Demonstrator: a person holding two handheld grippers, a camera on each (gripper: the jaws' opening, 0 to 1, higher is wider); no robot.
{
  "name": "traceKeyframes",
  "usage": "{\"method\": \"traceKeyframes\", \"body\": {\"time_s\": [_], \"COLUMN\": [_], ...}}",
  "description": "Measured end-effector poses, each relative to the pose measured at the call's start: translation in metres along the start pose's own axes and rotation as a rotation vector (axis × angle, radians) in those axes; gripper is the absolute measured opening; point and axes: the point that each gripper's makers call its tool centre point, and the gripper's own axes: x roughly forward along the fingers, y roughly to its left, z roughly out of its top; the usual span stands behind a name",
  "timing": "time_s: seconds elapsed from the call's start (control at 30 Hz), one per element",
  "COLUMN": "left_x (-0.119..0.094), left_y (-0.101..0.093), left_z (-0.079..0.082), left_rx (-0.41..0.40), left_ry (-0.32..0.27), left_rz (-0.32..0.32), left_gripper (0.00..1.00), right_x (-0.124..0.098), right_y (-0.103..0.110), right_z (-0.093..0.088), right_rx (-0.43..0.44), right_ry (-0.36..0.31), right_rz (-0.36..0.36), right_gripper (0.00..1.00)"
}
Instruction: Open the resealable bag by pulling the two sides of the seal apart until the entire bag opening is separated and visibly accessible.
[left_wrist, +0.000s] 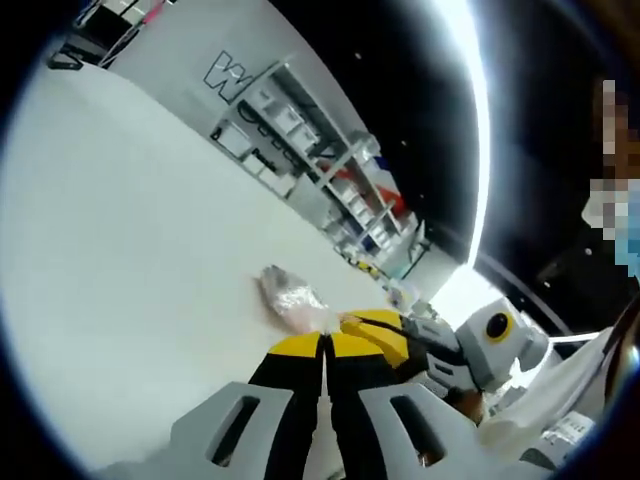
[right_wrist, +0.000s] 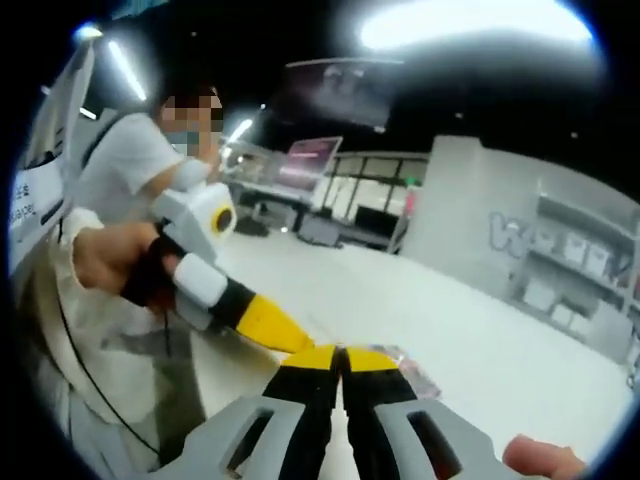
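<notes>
In the left gripper view our left claw (left_wrist: 326, 345) is pressed together on an edge of the clear bag (left_wrist: 292, 293), which is held just over the white counter (left_wrist: 130, 260); our right claw (left_wrist: 375, 322) pinches it alongside, jaws likewise closed.

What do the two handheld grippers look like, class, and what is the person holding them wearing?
Each gripper has grey slotted jaw arms ending in black fingers with yellow tips: the left gripper, the right gripper. Their bodies are white and grey with black handles. The person wears a white short-sleeved top.
</notes>
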Motion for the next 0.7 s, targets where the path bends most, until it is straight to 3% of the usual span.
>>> {"method": "traceKeyframes", "body": {"time_s": [0.37, 0.53, 0.7], "left_x": [-0.002, -0.005, -0.007], "left_y": [-0.003, -0.011, -0.013], "left_z": [-0.001, 0.008, 0.01], "left_rx": [0.013, 0.141, 0.176], "left_ry": [0.002, -0.024, -0.04], "left_rz": [-0.005, -0.011, -0.018], "left_gripper": [0.0, 0.01, 0.03], "right_x": [-0.001, -0.001, -0.002], "right_y": [-0.007, -0.01, -0.012], "right_z": [0.006, 0.01, 0.013], "right_rx": [0.027, 0.029, 0.014], "right_ry": [-0.037, -0.054, -0.07], "right_rz": [-0.033, -0.043, -0.06], "right_gripper": [0.0, 0.0, 0.0]}}
